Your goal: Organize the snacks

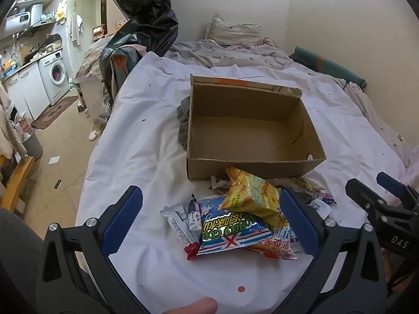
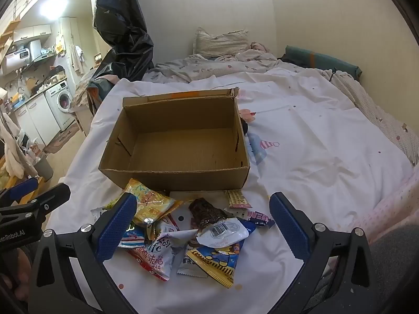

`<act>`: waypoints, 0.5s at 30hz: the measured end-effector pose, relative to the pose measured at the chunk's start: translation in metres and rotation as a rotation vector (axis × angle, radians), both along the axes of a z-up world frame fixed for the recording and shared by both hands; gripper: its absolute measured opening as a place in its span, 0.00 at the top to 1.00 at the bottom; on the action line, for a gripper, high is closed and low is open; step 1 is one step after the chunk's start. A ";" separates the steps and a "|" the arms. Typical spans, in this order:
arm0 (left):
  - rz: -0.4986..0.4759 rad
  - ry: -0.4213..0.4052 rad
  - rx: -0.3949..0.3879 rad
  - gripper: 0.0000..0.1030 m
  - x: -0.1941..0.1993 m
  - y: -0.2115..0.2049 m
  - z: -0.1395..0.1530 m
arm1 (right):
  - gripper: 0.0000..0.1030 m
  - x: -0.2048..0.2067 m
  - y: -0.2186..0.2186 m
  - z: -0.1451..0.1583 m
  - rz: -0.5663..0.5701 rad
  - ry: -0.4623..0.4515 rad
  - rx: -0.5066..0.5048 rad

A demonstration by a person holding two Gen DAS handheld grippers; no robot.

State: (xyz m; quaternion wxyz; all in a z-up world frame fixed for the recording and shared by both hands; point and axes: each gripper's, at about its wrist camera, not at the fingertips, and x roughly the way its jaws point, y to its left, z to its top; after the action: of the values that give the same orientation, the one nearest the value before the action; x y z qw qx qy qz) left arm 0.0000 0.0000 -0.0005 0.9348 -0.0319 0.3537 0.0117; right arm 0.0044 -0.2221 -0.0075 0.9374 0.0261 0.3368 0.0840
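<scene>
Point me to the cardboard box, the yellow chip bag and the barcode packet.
cardboard box (image 2: 183, 176): right wrist view, near outer wall.
yellow chip bag (image 1: 251, 196): left wrist view, middle of its face.
barcode packet (image 2: 222, 231): right wrist view, white face beside the barcode.

lower snack packets (image 2: 167, 251) lie half buried; the washing machine (image 1: 56, 74) is blurred.

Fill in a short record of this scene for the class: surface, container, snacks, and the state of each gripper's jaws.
surface: bed with white sheet
container: open cardboard box, nothing inside
snacks: loose pile of packets on the sheet, in front of the box
topmost in left view: yellow packet lying on blue packet
left gripper: jaws open, holding nothing
right gripper: jaws open, holding nothing
</scene>
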 end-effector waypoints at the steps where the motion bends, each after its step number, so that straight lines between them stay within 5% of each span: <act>1: 0.000 0.003 -0.003 0.00 0.000 0.000 0.000 | 0.00 0.000 0.000 0.000 0.000 -0.002 -0.001; 15: 0.013 0.007 -0.010 0.00 0.002 0.004 -0.002 | 0.00 0.000 0.000 0.000 -0.002 -0.009 0.002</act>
State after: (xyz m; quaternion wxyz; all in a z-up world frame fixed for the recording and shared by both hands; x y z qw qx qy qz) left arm 0.0018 0.0044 -0.0027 0.9332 -0.0389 0.3569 0.0161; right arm 0.0046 -0.2224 -0.0076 0.9391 0.0269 0.3323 0.0833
